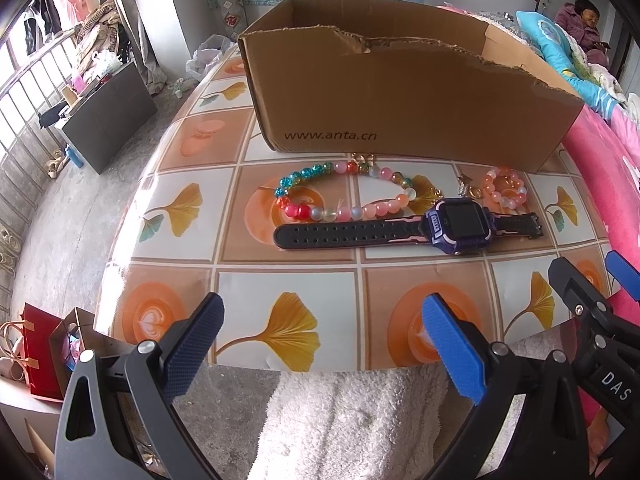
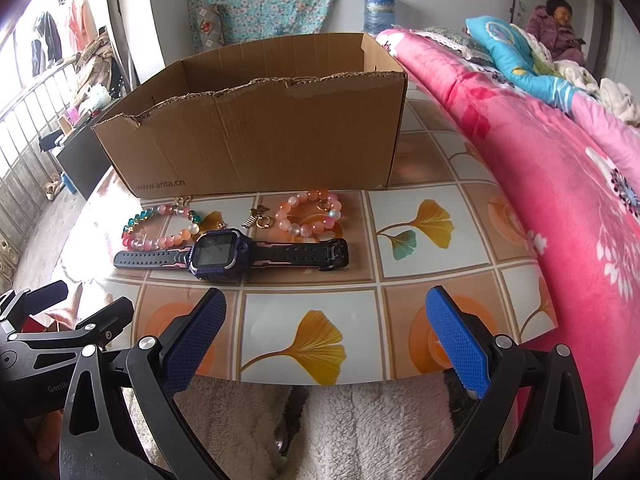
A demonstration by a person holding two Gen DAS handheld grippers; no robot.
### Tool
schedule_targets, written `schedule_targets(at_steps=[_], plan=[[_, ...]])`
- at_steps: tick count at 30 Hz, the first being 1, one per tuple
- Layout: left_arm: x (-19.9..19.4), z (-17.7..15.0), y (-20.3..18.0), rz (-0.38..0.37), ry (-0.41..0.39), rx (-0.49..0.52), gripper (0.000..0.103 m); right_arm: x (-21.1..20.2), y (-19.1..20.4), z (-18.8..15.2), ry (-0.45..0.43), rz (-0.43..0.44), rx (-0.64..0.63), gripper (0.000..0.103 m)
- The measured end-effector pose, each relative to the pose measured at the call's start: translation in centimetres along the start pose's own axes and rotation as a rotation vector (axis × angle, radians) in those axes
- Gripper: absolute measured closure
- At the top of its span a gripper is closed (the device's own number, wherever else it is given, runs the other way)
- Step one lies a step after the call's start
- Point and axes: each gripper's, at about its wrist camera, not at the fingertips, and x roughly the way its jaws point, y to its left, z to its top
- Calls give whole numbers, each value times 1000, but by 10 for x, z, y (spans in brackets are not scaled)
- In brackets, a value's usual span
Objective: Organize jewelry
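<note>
An open cardboard box point(image 1: 400, 92) point(image 2: 256, 136) stands at the back of the table. In front of it lie a long string of coloured beads point(image 1: 344, 212) point(image 2: 160, 240), a small pink bead bracelet point(image 1: 505, 194) point(image 2: 310, 214), small gold clasps point(image 1: 468, 189) point(image 2: 256, 218) and a purple smartwatch with a black strap point(image 1: 456, 226) point(image 2: 218, 254). My left gripper point(image 1: 320, 316) is open and empty at the table's near edge. My right gripper point(image 2: 326, 312) is open and empty at the near edge, right of the left one; it also shows in the left wrist view point(image 1: 588, 280).
The table point(image 1: 288, 288) point(image 2: 420, 256) has a tiled cloth with leaf prints. A pink flowered blanket on a bed point(image 2: 552, 168) borders the table's right side. A white fleece garment point(image 1: 352, 420) lies below the near edge. Red gift bags point(image 1: 40, 356) stand on the floor at left.
</note>
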Motion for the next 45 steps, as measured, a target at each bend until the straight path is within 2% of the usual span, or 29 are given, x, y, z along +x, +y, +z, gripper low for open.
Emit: schedule_targets(at_steps=[45], plan=[[3,0,2,10,5,4,6,1,-1,0,2,0,1,7]])
